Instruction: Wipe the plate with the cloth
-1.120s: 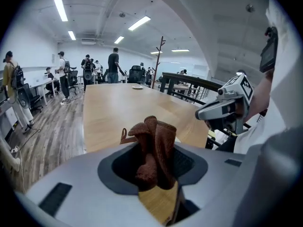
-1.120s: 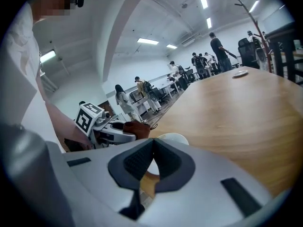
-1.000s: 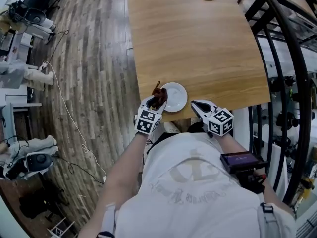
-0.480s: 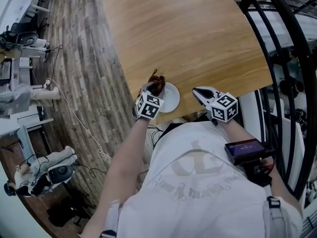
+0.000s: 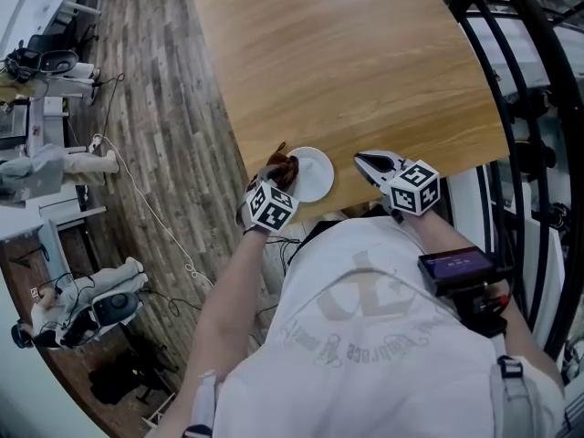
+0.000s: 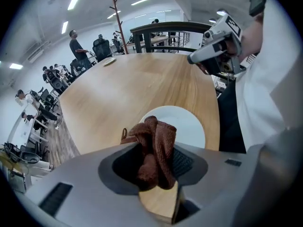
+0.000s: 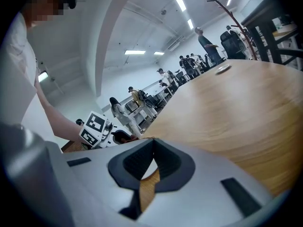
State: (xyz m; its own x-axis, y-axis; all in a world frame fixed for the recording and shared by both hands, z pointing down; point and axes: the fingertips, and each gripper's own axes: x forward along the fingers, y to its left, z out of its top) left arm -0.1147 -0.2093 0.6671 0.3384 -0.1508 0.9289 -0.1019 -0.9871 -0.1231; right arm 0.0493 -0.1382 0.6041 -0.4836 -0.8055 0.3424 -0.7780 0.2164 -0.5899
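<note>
Your left gripper (image 5: 276, 176) has its fingers squeezed tight on the brown cloth (image 6: 154, 145). The cloth is bunched up over the left edge of the white plate (image 6: 187, 124). The plate sits on the wooden tabletop (image 5: 365, 62), close to the near edge. Your right gripper (image 5: 369, 162) is just right of the plate, not touching it. Its fingers are closed together and hold nothing.
</note>
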